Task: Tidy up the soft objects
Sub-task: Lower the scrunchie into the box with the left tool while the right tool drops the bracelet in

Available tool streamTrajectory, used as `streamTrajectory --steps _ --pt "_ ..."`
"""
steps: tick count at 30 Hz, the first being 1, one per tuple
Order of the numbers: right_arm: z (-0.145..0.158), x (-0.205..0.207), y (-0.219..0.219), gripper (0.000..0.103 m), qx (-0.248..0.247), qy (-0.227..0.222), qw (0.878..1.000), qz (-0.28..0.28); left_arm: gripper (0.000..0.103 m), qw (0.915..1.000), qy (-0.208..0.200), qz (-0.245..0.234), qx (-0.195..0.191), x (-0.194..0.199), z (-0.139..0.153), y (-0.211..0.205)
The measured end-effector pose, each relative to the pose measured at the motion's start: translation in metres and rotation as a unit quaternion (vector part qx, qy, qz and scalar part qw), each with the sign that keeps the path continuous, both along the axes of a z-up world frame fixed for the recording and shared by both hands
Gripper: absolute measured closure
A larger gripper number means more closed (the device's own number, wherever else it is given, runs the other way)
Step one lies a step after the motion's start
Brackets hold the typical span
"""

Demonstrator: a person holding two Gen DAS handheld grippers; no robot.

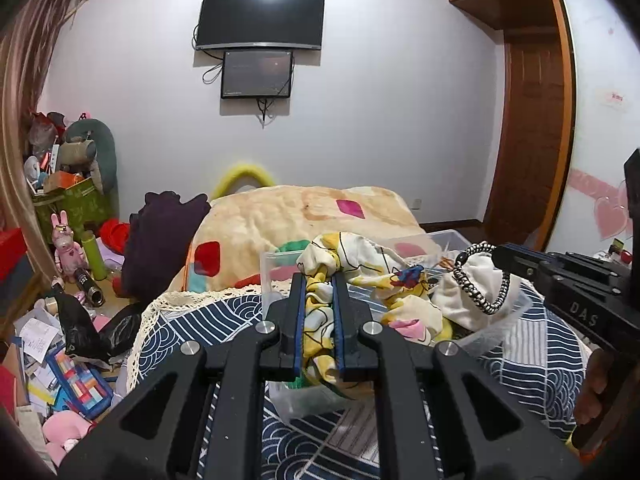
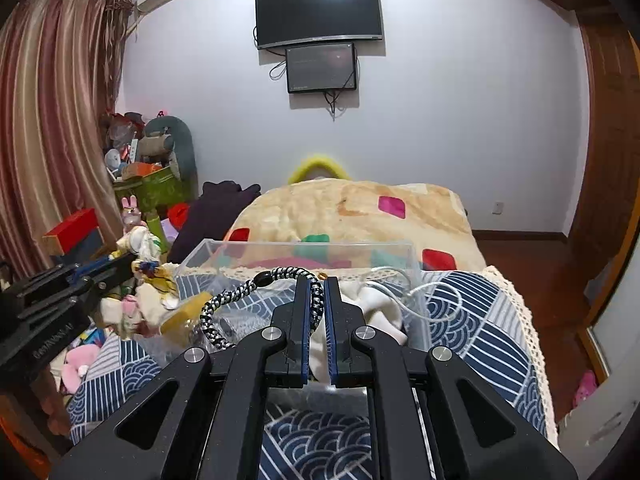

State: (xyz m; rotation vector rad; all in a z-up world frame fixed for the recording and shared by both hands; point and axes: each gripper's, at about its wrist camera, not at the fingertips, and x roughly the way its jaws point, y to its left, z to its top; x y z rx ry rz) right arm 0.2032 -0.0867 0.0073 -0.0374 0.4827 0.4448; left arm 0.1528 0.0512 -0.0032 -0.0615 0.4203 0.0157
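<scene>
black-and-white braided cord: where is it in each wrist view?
Left wrist: braided cord right of centre, looped over the white cloth, at the right claw's tip.
Right wrist: centre, pinched in the right claw, trailing lower left.
Shared landmark: wall TV.

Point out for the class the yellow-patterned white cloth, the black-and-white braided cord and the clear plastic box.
Yellow-patterned white cloth [image 1: 320,300]: left wrist view, bunched part between the fingers.
Black-and-white braided cord [image 2: 224,300]: right wrist view, loop's left curve.
Clear plastic box [image 2: 296,245]: right wrist view, far rim.

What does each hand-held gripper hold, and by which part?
Left hand-held gripper: patterned cloth, by a bunched fold. Right hand-held gripper: white bag, by its braided cord.
</scene>
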Motion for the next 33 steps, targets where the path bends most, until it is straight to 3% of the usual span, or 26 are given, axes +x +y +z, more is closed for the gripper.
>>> streamTrajectory --steps 16,19,23,27,33 --pt "-0.032 0.020 0.024 0.097 -0.038 0.048 0.998 0.011 0.091 0.9973 0.072 0.015 0.001 0.038 -0.036 0.003" --pt "-0.036 0.015 0.026 0.097 -0.052 0.044 0.998 0.014 0.087 0.9970 0.076 0.014 0.002 0.037 -0.040 0.002" --pt "-0.038 0.014 0.025 0.095 -0.064 0.043 0.997 0.017 0.071 0.9969 0.073 0.027 0.004 0.032 -0.043 0.003" --pt "-0.040 0.014 0.021 0.092 -0.069 0.049 0.996 0.019 0.069 0.9972 0.073 0.020 -0.004 0.027 -0.044 0.004" --pt "-0.033 0.008 0.014 0.087 -0.062 0.041 0.997 0.024 0.058 0.9982 0.058 0.014 -0.002 0.012 -0.035 0.002"
